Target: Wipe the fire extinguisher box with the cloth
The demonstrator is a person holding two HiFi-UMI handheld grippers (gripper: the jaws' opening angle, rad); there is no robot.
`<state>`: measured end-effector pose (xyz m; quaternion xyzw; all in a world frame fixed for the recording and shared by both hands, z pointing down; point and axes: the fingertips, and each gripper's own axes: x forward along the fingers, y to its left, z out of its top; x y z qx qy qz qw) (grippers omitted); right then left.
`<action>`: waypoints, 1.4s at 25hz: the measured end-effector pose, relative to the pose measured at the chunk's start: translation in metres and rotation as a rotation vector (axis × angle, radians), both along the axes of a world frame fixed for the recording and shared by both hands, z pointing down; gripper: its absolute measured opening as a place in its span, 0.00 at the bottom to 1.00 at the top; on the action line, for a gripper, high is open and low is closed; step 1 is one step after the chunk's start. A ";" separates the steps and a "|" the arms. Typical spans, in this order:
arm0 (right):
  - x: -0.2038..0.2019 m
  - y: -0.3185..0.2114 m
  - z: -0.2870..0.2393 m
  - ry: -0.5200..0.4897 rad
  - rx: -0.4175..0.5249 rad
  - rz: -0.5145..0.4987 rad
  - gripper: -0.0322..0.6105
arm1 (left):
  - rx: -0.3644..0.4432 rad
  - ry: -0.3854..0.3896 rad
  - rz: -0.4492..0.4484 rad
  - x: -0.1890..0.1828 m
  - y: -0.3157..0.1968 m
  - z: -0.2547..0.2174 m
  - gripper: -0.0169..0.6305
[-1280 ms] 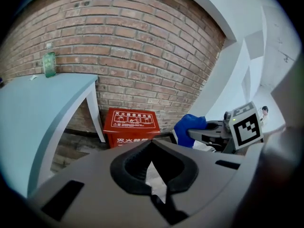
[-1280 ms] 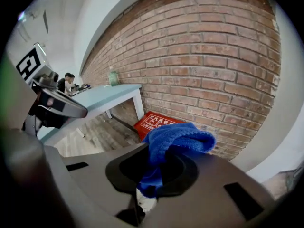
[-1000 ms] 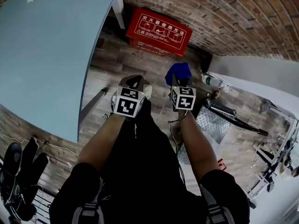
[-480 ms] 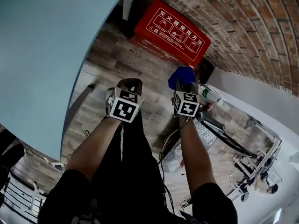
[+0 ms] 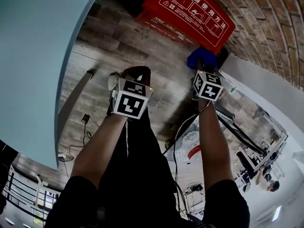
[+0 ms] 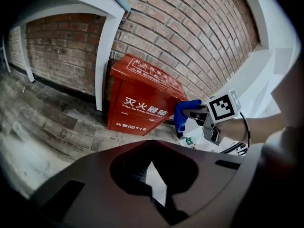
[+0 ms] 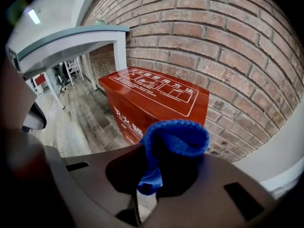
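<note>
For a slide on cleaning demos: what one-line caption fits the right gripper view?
Right tool holds a blue cloth in front of the red fire extinguisher box by a brick wall.

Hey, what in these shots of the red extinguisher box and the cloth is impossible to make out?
Fire extinguisher box, lower right corner: right gripper view, hidden behind the blue cloth.
Part of its lid: head view, cut off by the top edge.
Small print on the lid: left gripper view, too small to read.

One box (image 5: 194, 11), one cloth (image 5: 201, 58)
</note>
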<state>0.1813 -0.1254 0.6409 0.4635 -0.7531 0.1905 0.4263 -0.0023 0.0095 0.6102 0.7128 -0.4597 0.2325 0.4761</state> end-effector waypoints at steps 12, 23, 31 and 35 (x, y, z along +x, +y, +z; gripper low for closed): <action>-0.092 -0.019 0.008 -0.072 -0.013 -0.118 0.13 | -0.035 0.001 -0.081 -0.014 0.023 0.004 0.02; -0.192 -0.029 0.020 -0.168 -0.023 -0.237 0.13 | -0.067 -0.053 -0.137 -0.048 0.048 0.010 0.02; -0.251 -0.031 0.023 -0.188 -0.038 -0.319 0.13 | -0.084 -0.067 -0.188 -0.063 0.061 0.002 0.02; -0.274 -0.031 0.029 -0.172 -0.035 -0.371 0.13 | -0.074 -0.066 -0.186 -0.064 0.056 0.000 0.02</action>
